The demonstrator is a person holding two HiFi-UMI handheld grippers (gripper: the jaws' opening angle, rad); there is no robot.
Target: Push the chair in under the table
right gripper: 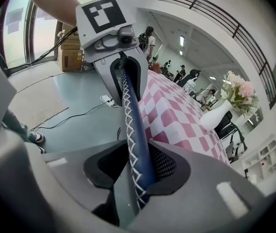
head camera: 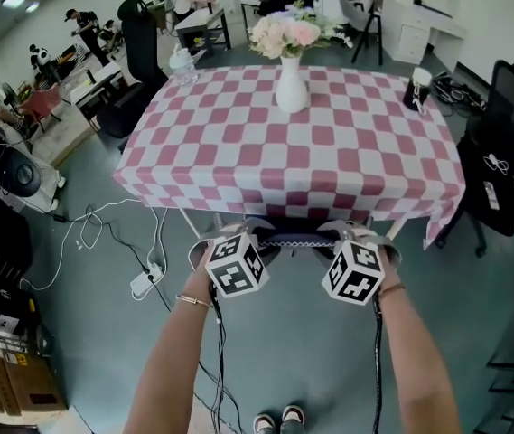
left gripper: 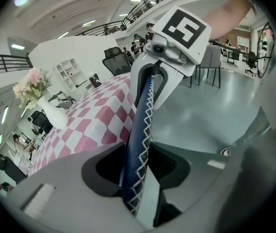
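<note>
The chair's back (head camera: pixel 289 240) is a dark blue edge with white zigzag stitching on a grey shell, just showing at the near edge of the table (head camera: pixel 238 143), which wears a pink-and-white checked cloth. The seat is hidden beneath the cloth. My left gripper (head camera: pixel 224 239) straddles the back's left end. In the left gripper view the stitched edge (left gripper: pixel 140 130) runs between the jaws of the left gripper (left gripper: pixel 138 165) with dark gaps either side. My right gripper (head camera: pixel 358 236) holds the right end. The pads of the right gripper (right gripper: pixel 138 166) press the stitched edge (right gripper: pixel 133 120).
A white vase (head camera: pixel 291 84) of pink flowers stands mid-table, a cup (head camera: pixel 419 89) at its far right corner. Black office chairs stand to the right (head camera: pixel 508 152) and far left (head camera: pixel 139 52). Cables and a power strip (head camera: pixel 144 283) lie on the floor at left.
</note>
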